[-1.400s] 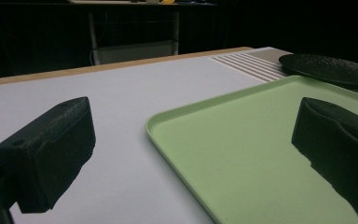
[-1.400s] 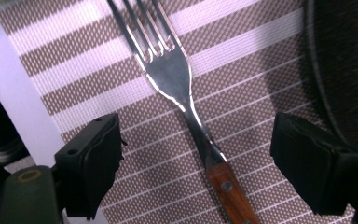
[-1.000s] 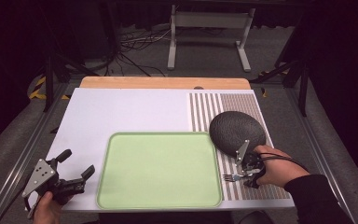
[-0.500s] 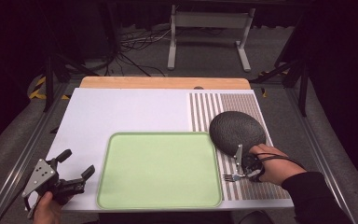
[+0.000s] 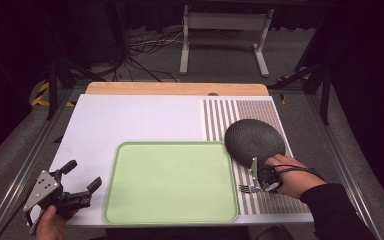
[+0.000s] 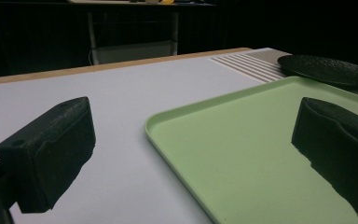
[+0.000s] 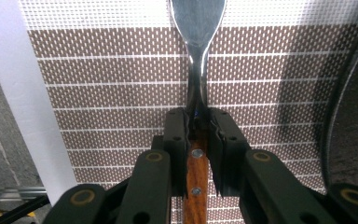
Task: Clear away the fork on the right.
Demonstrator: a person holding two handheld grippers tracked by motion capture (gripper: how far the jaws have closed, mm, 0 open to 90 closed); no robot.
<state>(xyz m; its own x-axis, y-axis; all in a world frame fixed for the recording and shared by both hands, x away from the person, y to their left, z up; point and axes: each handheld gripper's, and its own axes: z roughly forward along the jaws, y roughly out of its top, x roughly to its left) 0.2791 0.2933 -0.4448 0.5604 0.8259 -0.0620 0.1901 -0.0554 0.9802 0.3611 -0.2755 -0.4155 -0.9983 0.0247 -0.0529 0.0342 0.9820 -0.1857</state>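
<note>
One fork (image 7: pixel 197 60), on the striped mat (image 5: pixel 267 197) between one tray (image 5: pixel 170 182) and one plate (image 5: pixel 255 140), is clamped by the just-closing right gripper (image 7: pixel 197 140). Left gripper (image 5: pixel 80 177) is held agape at the table's (image 5: pixel 130 120) left edge.

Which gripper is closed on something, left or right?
The right gripper: its jaws have just been closing and now clamp the fork by its wooden handle, over the striped mat. The left gripper stands open with nothing between its jaws.

We can't make out any writing, labels, brand names or numbers anywhere here, not on any of the stuff on the table, nor on the gear around it.
</note>
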